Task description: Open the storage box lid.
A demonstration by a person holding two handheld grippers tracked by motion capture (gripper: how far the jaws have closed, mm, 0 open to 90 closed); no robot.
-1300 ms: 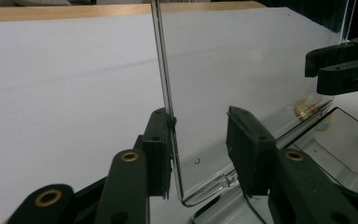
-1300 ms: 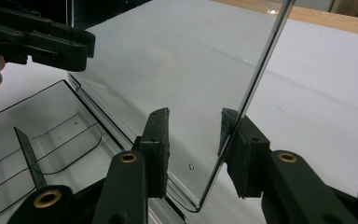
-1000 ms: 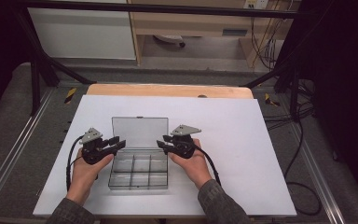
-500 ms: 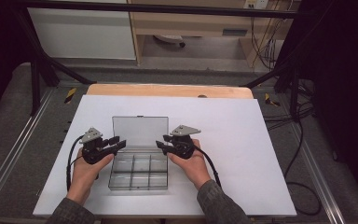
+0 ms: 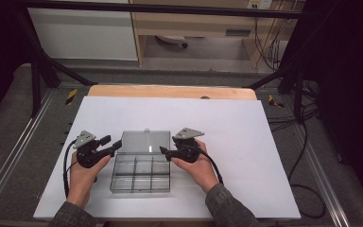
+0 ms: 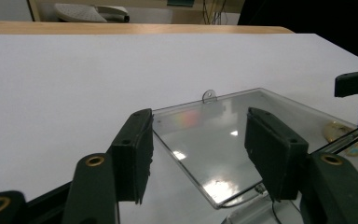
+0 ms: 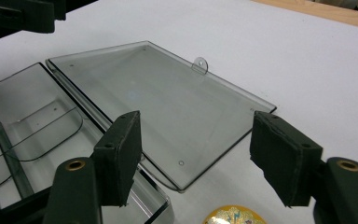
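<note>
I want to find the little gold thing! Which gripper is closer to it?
Right. The gold round thing lies just under the right gripper, by the clear box. The left gripper is across the open lid.

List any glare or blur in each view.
High view: soft overall, a bright glint on the open lid. Left gripper view: rainbow sheen and white reflections on the lid, near jaws slightly blurred. Right gripper view: lid mostly glare-free, table evenly lit.
</note>
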